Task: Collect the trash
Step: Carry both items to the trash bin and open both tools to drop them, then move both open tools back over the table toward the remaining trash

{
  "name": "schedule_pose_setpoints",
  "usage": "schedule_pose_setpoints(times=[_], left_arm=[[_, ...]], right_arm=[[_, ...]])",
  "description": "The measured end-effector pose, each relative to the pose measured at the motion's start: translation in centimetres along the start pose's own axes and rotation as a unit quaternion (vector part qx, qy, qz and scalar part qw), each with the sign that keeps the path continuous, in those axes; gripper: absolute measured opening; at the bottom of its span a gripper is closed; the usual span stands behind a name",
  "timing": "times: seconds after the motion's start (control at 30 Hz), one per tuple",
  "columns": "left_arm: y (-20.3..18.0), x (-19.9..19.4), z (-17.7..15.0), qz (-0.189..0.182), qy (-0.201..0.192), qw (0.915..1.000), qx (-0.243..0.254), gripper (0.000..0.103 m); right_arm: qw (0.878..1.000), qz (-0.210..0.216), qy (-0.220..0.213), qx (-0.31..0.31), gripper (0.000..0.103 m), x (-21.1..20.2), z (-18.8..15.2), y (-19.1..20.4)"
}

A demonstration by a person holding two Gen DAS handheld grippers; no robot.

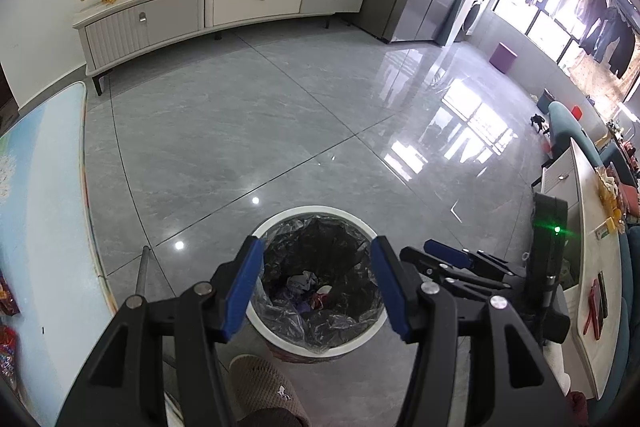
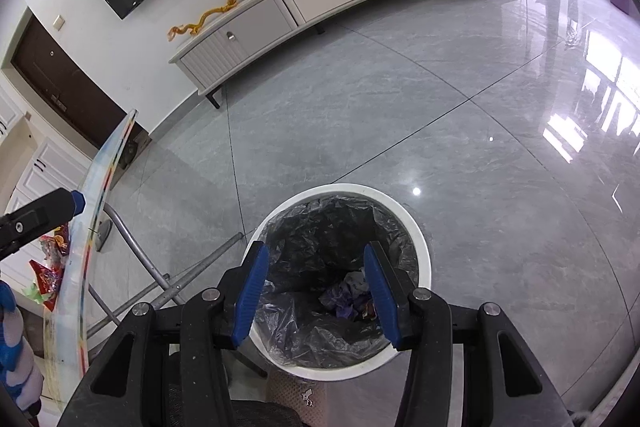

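A white round trash bin (image 1: pixel 280 341) lined with a grey plastic bag stands on the floor below both grippers; it also shows in the right wrist view (image 2: pixel 416 227). Crumpled wrappers and paper (image 1: pixel 310 291) lie at its bottom, seen too in the right wrist view (image 2: pixel 352 297). My left gripper (image 1: pixel 316 287) is open and empty above the bin. My right gripper (image 2: pixel 316 291) is open and empty above the bin; it shows at the right in the left wrist view (image 1: pixel 448 255). The left gripper's tip shows at the left edge of the right wrist view (image 2: pixel 76 201).
A small table with a patterned top (image 1: pixel 44 187) stands at the left with red snack wrappers (image 2: pixel 46 267) on it, on metal legs (image 2: pixel 160 291). A white TV cabinet (image 1: pixel 224 7) lines the far wall. A white coffee table (image 1: pixel 592 267) is at the right. A slipper (image 1: pixel 264 387) is by the bin.
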State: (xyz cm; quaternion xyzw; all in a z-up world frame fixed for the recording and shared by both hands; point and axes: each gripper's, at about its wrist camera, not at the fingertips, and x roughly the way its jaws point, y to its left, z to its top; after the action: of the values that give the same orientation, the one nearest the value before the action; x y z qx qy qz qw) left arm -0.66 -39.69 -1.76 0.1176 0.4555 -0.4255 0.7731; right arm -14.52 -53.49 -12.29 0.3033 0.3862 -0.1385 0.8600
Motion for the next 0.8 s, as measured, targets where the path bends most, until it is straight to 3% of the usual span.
schedule_pose_setpoints(times=[0.33, 0.8], left_arm=[[2.2, -4.5, -2.1, 0.019, -0.032, 0.9992, -0.015, 0.054], [11.5, -13.6, -8.3, 0.075, -0.087, 0.9889, -0.094, 0.054]], right_arm=[[0.999, -0.007, -0.026, -0.017, 0.048, -3.1, -0.3, 2.4], [0.996, 0.006, -0.046, -0.075, 0.050, -6.1, -1.5, 9.6]])
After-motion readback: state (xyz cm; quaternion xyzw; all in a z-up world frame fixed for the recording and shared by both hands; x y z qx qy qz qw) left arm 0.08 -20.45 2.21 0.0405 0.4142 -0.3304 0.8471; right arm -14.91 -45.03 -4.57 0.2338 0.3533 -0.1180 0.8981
